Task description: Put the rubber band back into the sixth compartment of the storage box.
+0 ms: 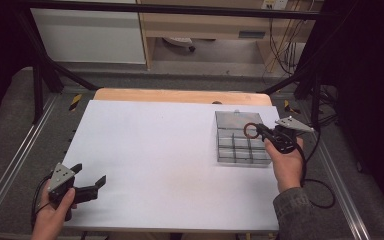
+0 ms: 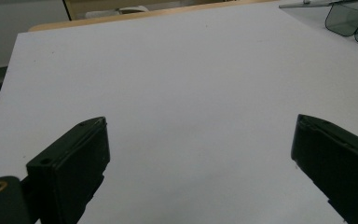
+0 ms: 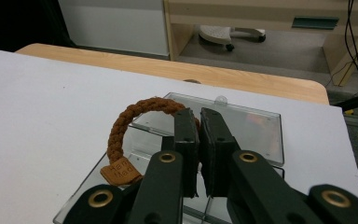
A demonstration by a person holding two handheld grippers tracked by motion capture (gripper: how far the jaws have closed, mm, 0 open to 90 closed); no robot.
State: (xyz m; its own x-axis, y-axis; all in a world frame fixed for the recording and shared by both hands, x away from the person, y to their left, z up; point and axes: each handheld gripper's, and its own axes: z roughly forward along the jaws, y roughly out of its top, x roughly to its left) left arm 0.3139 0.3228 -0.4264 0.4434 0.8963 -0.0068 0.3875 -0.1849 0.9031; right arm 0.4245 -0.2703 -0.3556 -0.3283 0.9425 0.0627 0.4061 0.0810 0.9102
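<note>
High view: the left gripper (image 1: 89, 176) is sitting at the lower left of the frame, over the near-left corner of the white table (image 1: 155, 160), jaws spread wide with nothing between them, pointing toward the right. The left hand (image 1: 55, 210) is wrapping the grip from below, forearm coming in at the bottom edge. The right gripper (image 1: 258, 131) is at right of centre, jaws pressed together on a brown braided bracelet (image 1: 250, 131), holding it over the clear compartment box (image 1: 240, 145). The bracelet is looping out to the left of the jaw tips. The right hand (image 1: 286, 162) is gripping from below, grey sleeve at the bottom edge, black cable trailing to the right.

Left gripper view: the left gripper (image 2: 200, 154) is showing both jaws far apart at the lower corners, bare white table (image 2: 182, 93) between them, touching nothing. A corner of the clear compartment box (image 2: 349, 18) is showing at the upper right.

Right gripper view: the right gripper (image 3: 199, 121) is pinching the brown braided bracelet (image 3: 121, 126) at centre frame, only a thin gap between the jaws. The loop is arcing left and down, ending in a small tan leather tag (image 3: 119, 170) with stamped lettering. The clear compartment box (image 3: 256, 126) is lying right beneath, its lid area beyond the jaw tips. Can't tell if the bracelet is touching the box.
</note>
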